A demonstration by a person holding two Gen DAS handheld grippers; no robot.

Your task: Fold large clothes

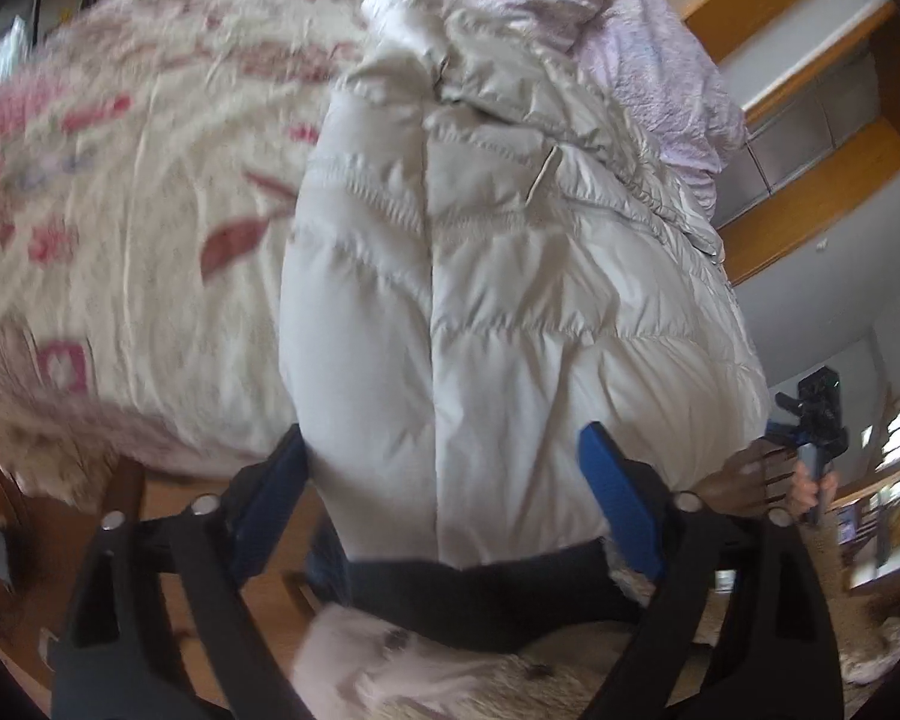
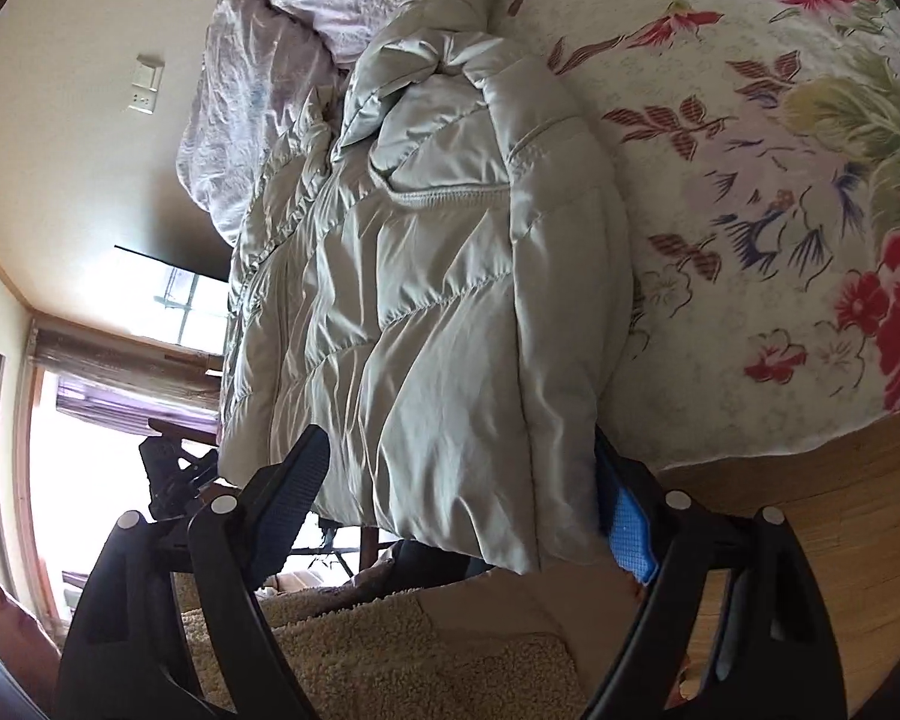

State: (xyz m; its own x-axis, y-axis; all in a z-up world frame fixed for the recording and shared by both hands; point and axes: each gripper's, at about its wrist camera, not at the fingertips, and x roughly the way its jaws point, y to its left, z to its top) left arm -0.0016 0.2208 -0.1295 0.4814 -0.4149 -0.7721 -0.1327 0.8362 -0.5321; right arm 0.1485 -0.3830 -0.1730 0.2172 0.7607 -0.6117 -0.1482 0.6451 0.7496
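Bed cover (image 2: 750, 192): cream spread printed with red flowers and dark leaves, lying flat over the bed; sharp in the right wrist view, motion-blurred in the left (image 1: 120, 210).
Pale lilac bedding (image 2: 252, 78): crumpled at the far end of the bed, touching the far end of the coat; also seen from the left (image 1: 660, 60).
Coat (image 1: 510, 312): off-white quilted puffer coat, laid lengthwise on the bed cover, bunched and creased at the far end, near hem overhanging the bed edge. Same garment in the right wrist view (image 2: 438, 312), one long side folded over with a stitched seam showing.
Floor (image 2: 810, 510): wooden boards below the bed edge.
Rug (image 2: 390, 660): beige, woolly, directly beneath the near hem.
Left gripper (image 1: 444, 498): black frame, blue pads, jaws spread wide and straddling the coat's near hem; pads beside the fabric, contact not confirmed.
Right gripper (image 2: 468, 510): jaws spread wide around the coat's near corner; left pad at the fabric edge, right pad partly hidden behind the fold; pressing not confirmed. Also visible from the left camera at the coat's right edge (image 1: 810, 420).
Hand (image 1: 762, 480): fingers wrapped around the right gripper's handle, just beside the coat.
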